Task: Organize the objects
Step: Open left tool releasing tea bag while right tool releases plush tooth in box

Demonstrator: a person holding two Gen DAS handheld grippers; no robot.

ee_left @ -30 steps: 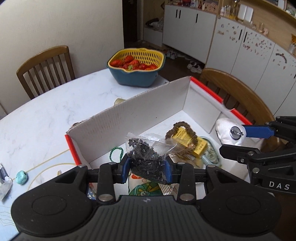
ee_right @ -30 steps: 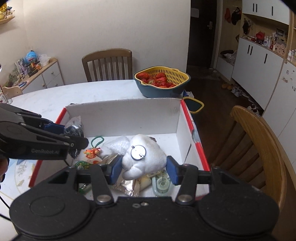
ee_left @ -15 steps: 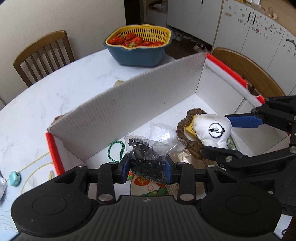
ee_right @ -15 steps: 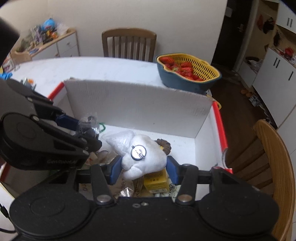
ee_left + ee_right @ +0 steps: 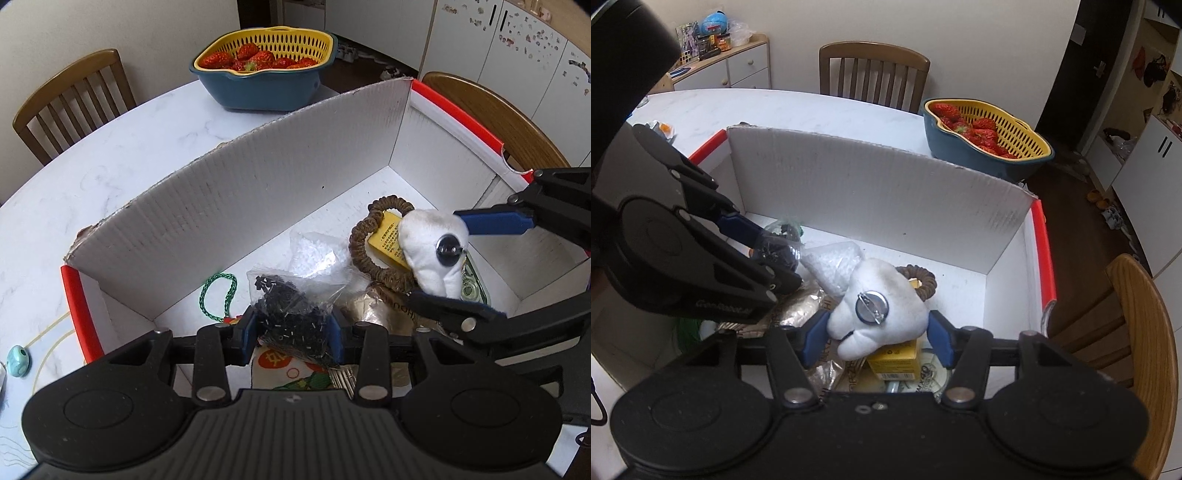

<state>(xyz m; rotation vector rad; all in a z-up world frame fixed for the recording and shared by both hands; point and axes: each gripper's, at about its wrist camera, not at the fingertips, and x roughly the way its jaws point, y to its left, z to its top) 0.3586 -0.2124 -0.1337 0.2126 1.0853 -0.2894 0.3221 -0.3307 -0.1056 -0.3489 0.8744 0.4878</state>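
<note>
Since both loads hang over the white box (image 5: 258, 177), it reads as the sorting bin. The right gripper (image 5: 873, 328) is clamped on a white plush (image 5: 882, 295) at the box's four o'clock; the left gripper (image 5: 291, 328) pinches a bag of black beads (image 5: 291, 314) at seven. A hair tie (image 5: 373, 243), yellow carton (image 5: 384, 240) and green cord (image 5: 218, 295) crowd the floor beneath.

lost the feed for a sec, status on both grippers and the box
Left gripper shut on bag of black bits. Right gripper shut on white plush. Both over the cluttered box; nothing blocking.
</note>
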